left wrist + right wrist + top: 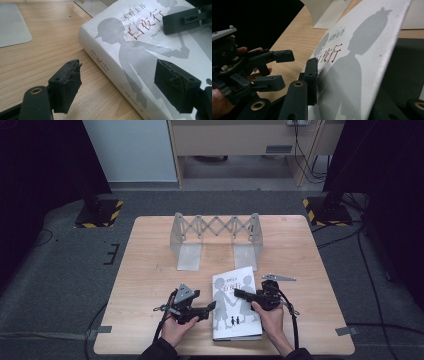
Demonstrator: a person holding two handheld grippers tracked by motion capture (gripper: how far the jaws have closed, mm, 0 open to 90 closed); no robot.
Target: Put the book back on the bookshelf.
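Right gripper [239, 294] pinches the front cover of the white book [235, 312], lifted a little; book lies flat, front-centre of table [150, 270]. Left gripper [212, 306] open beside its spine, holding nothing. Expandable bookstand [216, 231] behind: empty, placement still pending.

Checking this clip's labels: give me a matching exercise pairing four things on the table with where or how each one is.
Things:
1. book
2. folding rack
3. left gripper
4. right gripper

States:
A. jaws apart beside the spine
B. stands at the far side of the table
C. lies flat near the front edge
D. jaws closed on the front cover

Pairs: 1-C, 2-B, 3-A, 4-D
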